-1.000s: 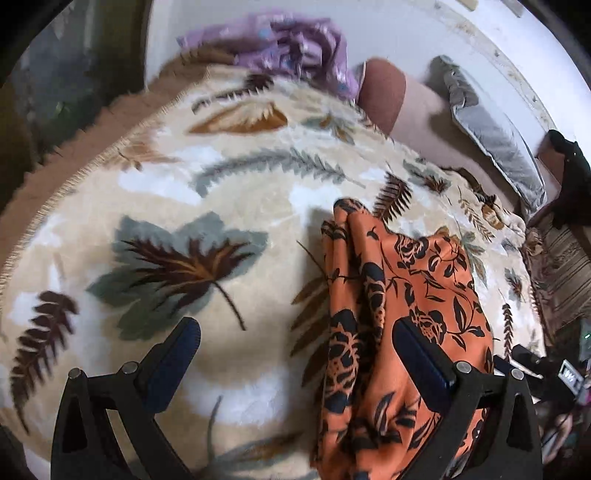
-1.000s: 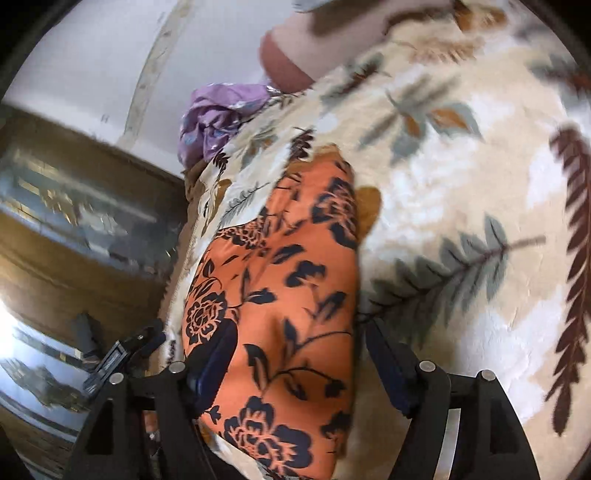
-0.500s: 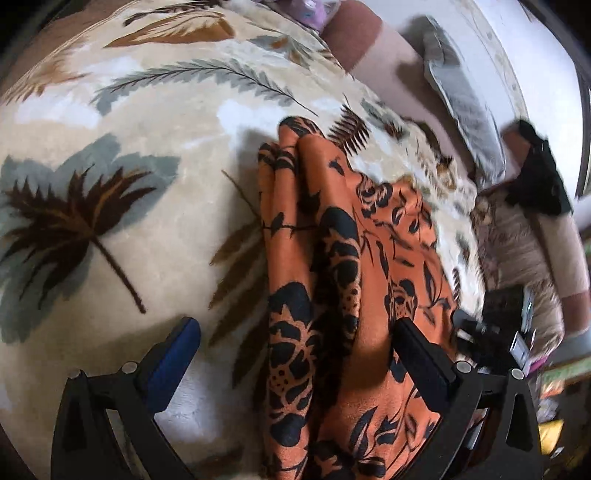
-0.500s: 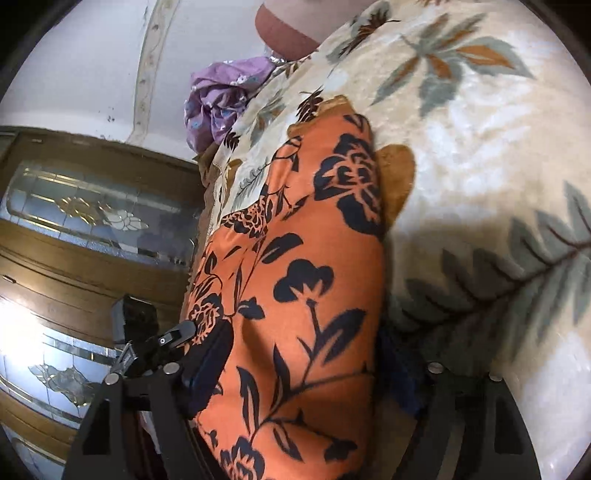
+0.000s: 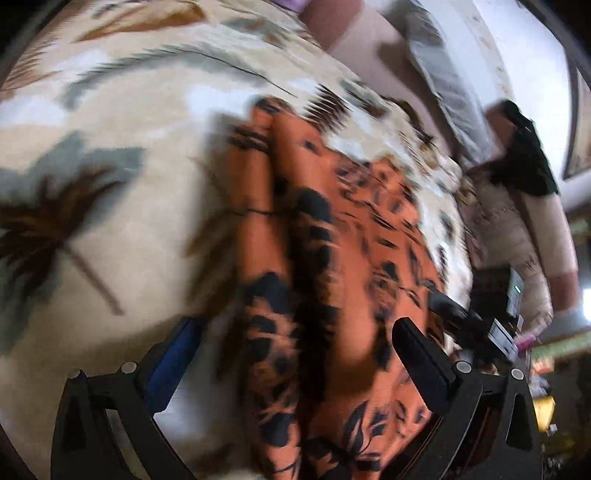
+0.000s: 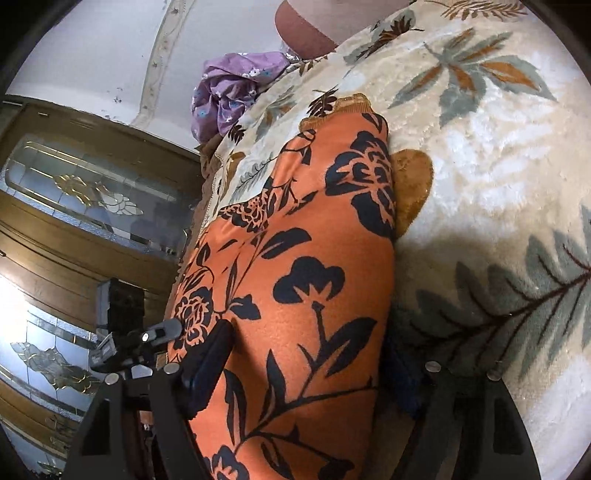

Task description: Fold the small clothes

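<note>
The left wrist view is smeared by motion blur, so the print and the folds of the orange garment (image 5: 325, 266) are hard to read there. The left gripper (image 5: 295, 354) stands spread wide, its blue-padded left finger (image 5: 173, 362) over the bare blanket (image 5: 110, 155) and its right finger over the cloth; the bunched near edge of the garment lies between them, but blur hides whether either pad touches it. The garment's near end runs out of the bottom of the picture.

The right wrist view is sharp. The orange garment (image 6: 295, 280), with dark flowers and stems, lies in a long folded strip on the leaf-patterned blanket (image 6: 498, 184) of the bed, reaching from the near edge toward the far left. The right gripper (image 6: 306, 362) is released and straddles the cloth: its left finger (image 6: 207, 369) rests against the garment's left side, while its right finger sits in deep shadow under the garment's right edge and is barely visible.

Farther off, a crumpled purple cloth (image 6: 236, 92) lies at the blanket's far edge, with a brown-ended bolster (image 6: 306, 26) to its right. The other gripper (image 6: 140, 343) pokes in at the left, in front of a wooden cabinet with patterned glass (image 6: 81, 206). In the left wrist view a grey pillow (image 5: 443, 81) and a dark cloth (image 5: 524, 158) lie far right.
</note>
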